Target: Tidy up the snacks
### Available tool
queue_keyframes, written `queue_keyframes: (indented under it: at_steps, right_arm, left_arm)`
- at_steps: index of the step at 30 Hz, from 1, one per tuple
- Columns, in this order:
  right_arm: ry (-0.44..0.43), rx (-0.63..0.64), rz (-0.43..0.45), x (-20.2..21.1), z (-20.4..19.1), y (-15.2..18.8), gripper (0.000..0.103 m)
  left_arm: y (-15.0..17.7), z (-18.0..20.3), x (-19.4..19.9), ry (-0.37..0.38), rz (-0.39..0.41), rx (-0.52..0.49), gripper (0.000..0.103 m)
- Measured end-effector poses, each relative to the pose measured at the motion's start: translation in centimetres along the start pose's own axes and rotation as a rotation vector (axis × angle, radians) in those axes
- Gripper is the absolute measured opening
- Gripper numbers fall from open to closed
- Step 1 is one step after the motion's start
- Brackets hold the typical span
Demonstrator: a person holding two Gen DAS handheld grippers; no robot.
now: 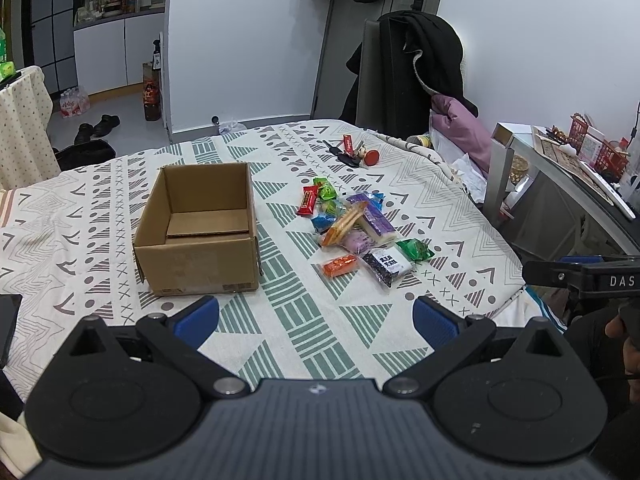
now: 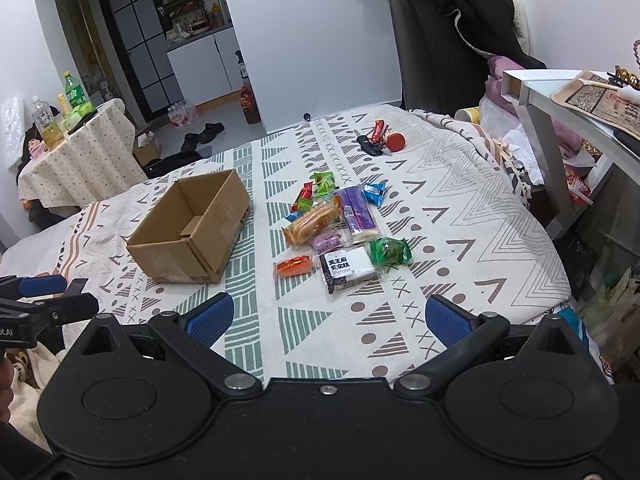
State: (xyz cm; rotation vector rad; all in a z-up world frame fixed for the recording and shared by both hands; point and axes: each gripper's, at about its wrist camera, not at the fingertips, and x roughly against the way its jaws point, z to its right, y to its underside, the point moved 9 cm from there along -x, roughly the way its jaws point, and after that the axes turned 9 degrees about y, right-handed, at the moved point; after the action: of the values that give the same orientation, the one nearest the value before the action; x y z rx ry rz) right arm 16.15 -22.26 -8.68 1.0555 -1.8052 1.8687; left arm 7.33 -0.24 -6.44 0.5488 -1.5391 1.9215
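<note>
Nothing is sorted yet: the open brown cardboard box sits empty left of centre on the patterned bed cover. Right of it lies the loose heap of wrapped snacks. Left gripper and right gripper hover at the near edge, jaws wide apart, holding nothing.

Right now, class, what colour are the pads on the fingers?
Blue, ribbed pads on black fingers; the right wrist view shows them best.

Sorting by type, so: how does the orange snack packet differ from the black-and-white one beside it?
The orange snack packet is smaller, with clear wrap showing orange contents; the black-and-white packet is larger and bears a printed label. The orange one lies nearer the cardboard box. Both lie flat on the cloth, outside the box.
</note>
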Motion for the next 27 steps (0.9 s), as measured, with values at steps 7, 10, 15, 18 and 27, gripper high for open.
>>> queue_keyframes:
  at_steps: [7,10,15,18,27]
  right_arm:
    - [0.003,0.003,0.012,0.0,-0.1,-0.1,0.103]
    - [0.006,0.001,0.015,-0.1,0.0,-0.1,0.103]
    - [0.006,0.000,0.019,-0.3,0.0,-0.1,0.103]
    - [0.005,0.011,0.015,-0.7,-0.1,-0.1,0.103]
    - [0.008,0.017,-0.001,-2.5,0.0,-0.2,0.103]
  left_arm:
    - [-0.1,-0.2,-0.1,0.002,0.003,-0.002,0.103]
    - [-0.1,-0.2,-0.1,0.003,0.003,0.000,0.103]
    - [-0.3,-0.4,-0.2,0.002,0.005,0.004,0.103]
    - [-0.4,-0.5,-0.4,0.004,0.001,0.004,0.103]
    - [-0.9,-1.3,-2.2,0.023,-0.007,0.014,0.103]
